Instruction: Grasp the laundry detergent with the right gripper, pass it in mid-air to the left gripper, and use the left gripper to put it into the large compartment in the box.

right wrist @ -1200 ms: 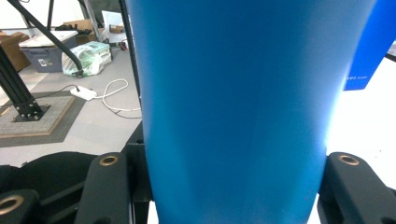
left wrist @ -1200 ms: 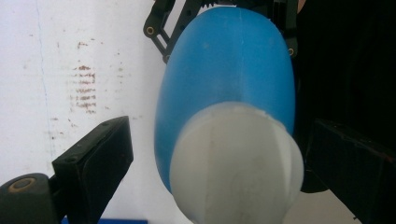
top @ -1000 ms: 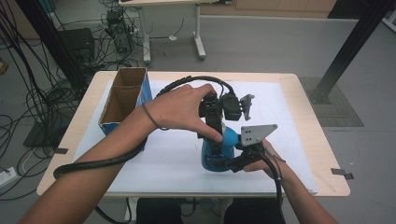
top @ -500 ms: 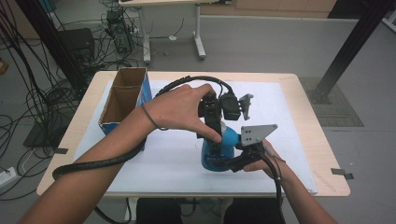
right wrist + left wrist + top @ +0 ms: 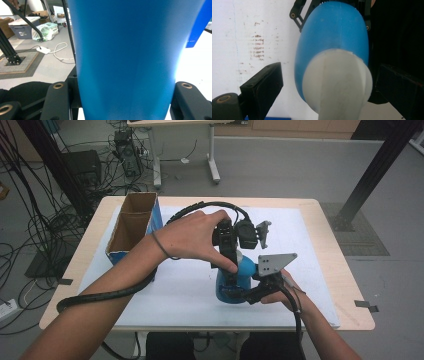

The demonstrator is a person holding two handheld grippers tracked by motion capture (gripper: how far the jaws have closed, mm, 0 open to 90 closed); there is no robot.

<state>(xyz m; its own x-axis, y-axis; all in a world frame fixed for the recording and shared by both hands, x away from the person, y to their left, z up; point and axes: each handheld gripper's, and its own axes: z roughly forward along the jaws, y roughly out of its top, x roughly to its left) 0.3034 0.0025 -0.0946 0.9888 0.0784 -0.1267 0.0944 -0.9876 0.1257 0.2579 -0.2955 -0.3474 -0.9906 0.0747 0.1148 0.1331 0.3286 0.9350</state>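
Note:
A blue bottle point(image 5: 241, 279) with a white cap point(image 5: 337, 85) stands upright on the white mat, near the table's front. My right gripper point(image 5: 248, 293) comes in level from the right and is shut on the bottle's lower body, its jaws pressing both sides of the blue wall point(image 5: 125, 57). My left gripper point(image 5: 231, 264) points down from above. Its jaws stand open on either side of the cap, with a gap showing at the left fingertip point(image 5: 263, 86). The left hand's thumb rests by the bottle's shoulder.
An open cardboard box point(image 5: 131, 227) with blue sides stands at the mat's back left. The white mat point(image 5: 310, 250) covers most of the wooden table point(image 5: 345, 285). The left gripper's cable point(image 5: 100, 295) loops over the front left. Cables and table legs crowd the floor behind.

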